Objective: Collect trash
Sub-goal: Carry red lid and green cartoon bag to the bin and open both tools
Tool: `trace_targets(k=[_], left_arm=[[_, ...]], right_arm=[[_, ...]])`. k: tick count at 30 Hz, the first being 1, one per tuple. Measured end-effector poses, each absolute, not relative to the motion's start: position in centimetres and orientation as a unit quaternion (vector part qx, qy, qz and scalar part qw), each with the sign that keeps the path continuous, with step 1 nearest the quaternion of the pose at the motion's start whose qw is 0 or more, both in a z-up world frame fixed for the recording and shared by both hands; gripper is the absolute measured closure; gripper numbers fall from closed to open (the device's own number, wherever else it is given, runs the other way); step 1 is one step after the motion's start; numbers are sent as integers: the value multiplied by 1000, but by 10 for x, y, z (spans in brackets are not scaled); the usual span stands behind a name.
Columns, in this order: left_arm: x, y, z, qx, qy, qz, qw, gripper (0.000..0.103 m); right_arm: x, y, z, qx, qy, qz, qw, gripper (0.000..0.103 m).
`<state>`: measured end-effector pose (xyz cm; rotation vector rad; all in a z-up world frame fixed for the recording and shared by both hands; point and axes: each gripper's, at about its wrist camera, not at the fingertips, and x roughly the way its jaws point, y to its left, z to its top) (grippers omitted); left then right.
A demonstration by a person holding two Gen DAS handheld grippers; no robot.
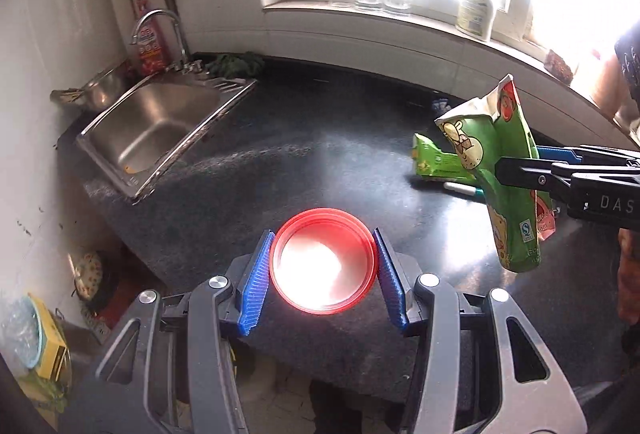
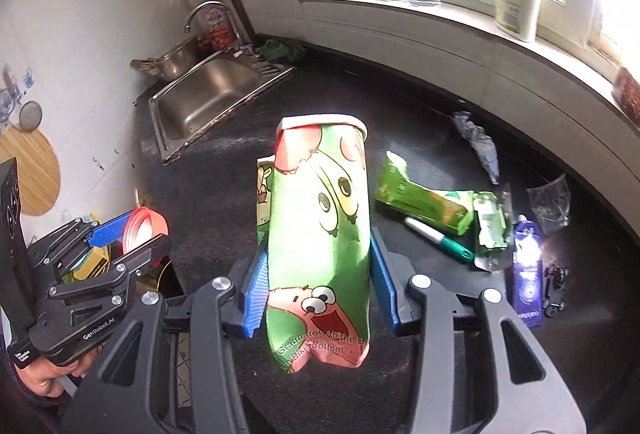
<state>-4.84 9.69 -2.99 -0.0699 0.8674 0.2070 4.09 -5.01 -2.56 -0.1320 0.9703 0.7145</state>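
A red cup (image 1: 323, 261) is clamped in the left gripper (image 1: 323, 274), a green snack bag (image 2: 318, 234) in the right gripper (image 2: 318, 270); both are carried above the surface (image 1: 280, 153), probably toward a bin out of view.

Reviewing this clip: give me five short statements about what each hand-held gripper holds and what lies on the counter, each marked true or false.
1. The left hand-held gripper grips a red cup. True.
2. The right hand-held gripper is empty. False: it grips a crushed green cartoon paper cup.
3. A green-capped marker lies on the dark counter. True.
4. The sink is full of dishes. False: its basin looks bare.
5. The green wrapper is inside the sink. False: it lies on the counter beside the marker.
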Motion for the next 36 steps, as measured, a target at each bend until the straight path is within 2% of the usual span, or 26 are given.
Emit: trace_targets(k=[10,17,25,36], left_arm=[[-169,217,-38,-124,421,290,850,55],[-232,275,-70,-177,429,352,813,55],[-252,322,-136,-222,427,367,796,54],[-246,370,-238,-275,449,345,777,54]], right_arm=[[-35,127,-39,-160,447,505,720,58],[-99,218,-73,-212,456,571,649,58],[-135,287,-142,-268,479,572,609,58],[-124,336,-222,-319,510,535,592,57]])
